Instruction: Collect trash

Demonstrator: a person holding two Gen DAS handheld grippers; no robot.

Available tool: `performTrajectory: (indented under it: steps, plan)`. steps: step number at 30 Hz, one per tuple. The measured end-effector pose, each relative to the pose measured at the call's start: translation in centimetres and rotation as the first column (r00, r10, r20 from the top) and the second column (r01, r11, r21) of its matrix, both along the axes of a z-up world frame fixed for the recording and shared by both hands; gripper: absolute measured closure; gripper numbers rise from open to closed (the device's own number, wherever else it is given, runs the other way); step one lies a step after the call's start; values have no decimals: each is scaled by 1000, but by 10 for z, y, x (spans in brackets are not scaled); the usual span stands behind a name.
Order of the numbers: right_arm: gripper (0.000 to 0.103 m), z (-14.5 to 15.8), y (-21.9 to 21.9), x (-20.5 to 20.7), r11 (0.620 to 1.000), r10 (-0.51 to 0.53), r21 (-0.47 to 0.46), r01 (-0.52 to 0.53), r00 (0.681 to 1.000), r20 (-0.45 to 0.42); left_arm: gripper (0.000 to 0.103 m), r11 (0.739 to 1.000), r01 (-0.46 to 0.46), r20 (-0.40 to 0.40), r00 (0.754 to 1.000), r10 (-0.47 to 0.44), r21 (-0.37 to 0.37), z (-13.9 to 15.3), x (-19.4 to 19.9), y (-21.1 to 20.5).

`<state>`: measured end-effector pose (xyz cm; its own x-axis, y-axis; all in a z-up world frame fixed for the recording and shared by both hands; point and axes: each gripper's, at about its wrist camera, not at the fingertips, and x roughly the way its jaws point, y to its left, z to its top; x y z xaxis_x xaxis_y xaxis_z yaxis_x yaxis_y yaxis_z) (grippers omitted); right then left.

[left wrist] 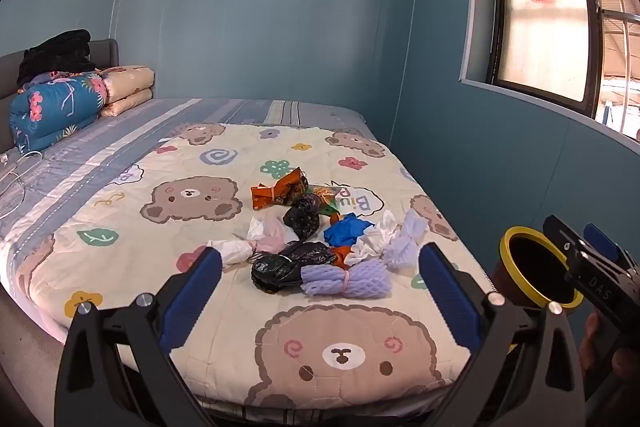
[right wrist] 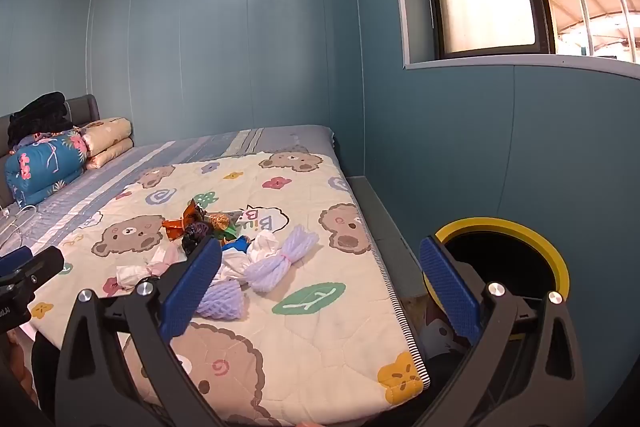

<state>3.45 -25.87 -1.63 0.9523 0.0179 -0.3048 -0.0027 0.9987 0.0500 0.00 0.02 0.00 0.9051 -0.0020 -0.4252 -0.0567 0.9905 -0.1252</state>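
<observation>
Nothing collected yet, by the look of it. Trash (left wrist: pixel 316 235) lies piled mid-quilt (left wrist: pixel 352 359) on the bed. Left gripper (left wrist: pixel 320 291) and right gripper (right wrist: pixel 320 287): jaws released, empty. Bin (right wrist: pixel 516 259) stands beside the bed, every piece left to move.

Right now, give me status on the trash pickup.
Left tool and right tool open, empty. Knotted bags and purple foam netting piled on bear quilt. Yellow-rimmed bin bedside, unobstructed.

Your left gripper (left wrist: pixel 320 291) stands wide open above the bear-print quilt (left wrist: pixel 360 347), empty. The trash pile (left wrist: pixel 316 239) lies ahead; the yellow-rimmed bin (left wrist: pixel 516 239) sits right.
</observation>
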Motion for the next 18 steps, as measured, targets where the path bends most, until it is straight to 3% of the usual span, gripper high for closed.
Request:
performTrajectory:
  steps: [18]
  plan:
    - [8,-3,3,3,1000,4,-1,-4,1000,-4,8,1000,-3,1,1000,3,-2,-1,-2,-2]
